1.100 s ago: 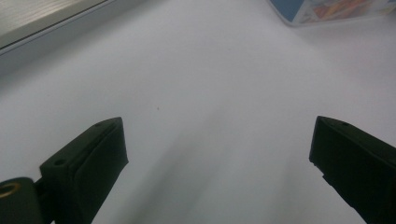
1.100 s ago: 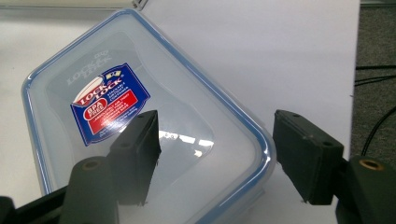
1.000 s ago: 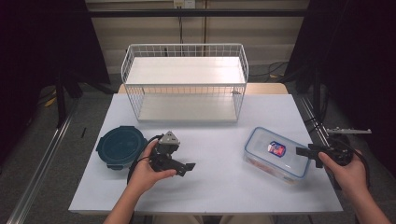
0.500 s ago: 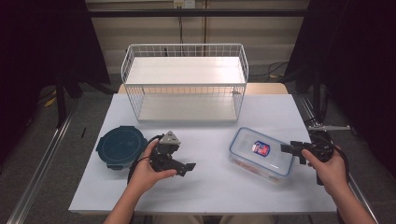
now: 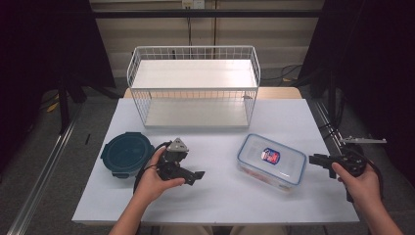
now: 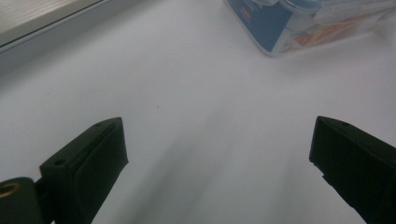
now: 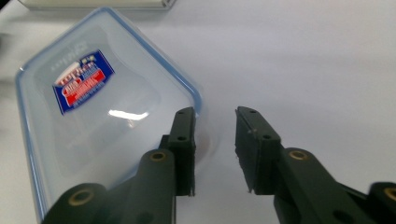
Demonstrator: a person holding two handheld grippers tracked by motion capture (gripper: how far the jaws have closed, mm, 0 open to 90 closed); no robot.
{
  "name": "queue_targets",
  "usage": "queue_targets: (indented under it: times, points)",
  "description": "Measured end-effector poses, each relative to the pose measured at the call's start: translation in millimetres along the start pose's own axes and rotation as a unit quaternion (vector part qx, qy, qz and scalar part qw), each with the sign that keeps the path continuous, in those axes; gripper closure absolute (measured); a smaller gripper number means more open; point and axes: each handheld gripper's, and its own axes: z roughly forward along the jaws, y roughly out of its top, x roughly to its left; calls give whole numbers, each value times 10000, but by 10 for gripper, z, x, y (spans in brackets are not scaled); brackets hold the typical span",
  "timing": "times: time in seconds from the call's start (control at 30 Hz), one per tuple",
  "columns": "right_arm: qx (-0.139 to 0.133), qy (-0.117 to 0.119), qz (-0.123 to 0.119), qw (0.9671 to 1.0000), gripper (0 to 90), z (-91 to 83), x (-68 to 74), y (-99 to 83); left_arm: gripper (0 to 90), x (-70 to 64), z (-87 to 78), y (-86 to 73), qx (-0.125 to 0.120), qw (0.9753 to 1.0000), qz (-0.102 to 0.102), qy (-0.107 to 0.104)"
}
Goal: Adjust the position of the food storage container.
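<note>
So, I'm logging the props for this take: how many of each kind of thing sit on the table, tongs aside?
Wire basket: 1
Clear box with a blue-rimmed lid: 1
Round dark teal container: 1
Total: 3

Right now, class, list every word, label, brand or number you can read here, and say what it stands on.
Blue, red and white sticker on the clear container's lid: print too blurred to read.
Side label on that container, in the left gripper view: blurred, unreadable.
No other text shows.
</note>
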Motion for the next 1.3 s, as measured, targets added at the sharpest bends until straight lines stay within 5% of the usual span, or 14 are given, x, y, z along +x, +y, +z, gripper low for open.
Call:
queue_targets:
  times: [0.17,0.37,0.6,1.3]
  points:
    - [150,-35,-141,9998,861,-24,-18,-71,38,3,13,11,-47,10000,-16,-57]
    - [216,-30,-297,9993,900,97,91,-69,38,5,2,19,-35,10000,-12,-41]
    - [158,-223,-375,9989,900,155,157,33,38,11,-8,16,-65,10000,-8,-39]
    - [60,2,-544,9985,900,630,504,231,38,27,-28,-5,-69,9999,-61,-59]
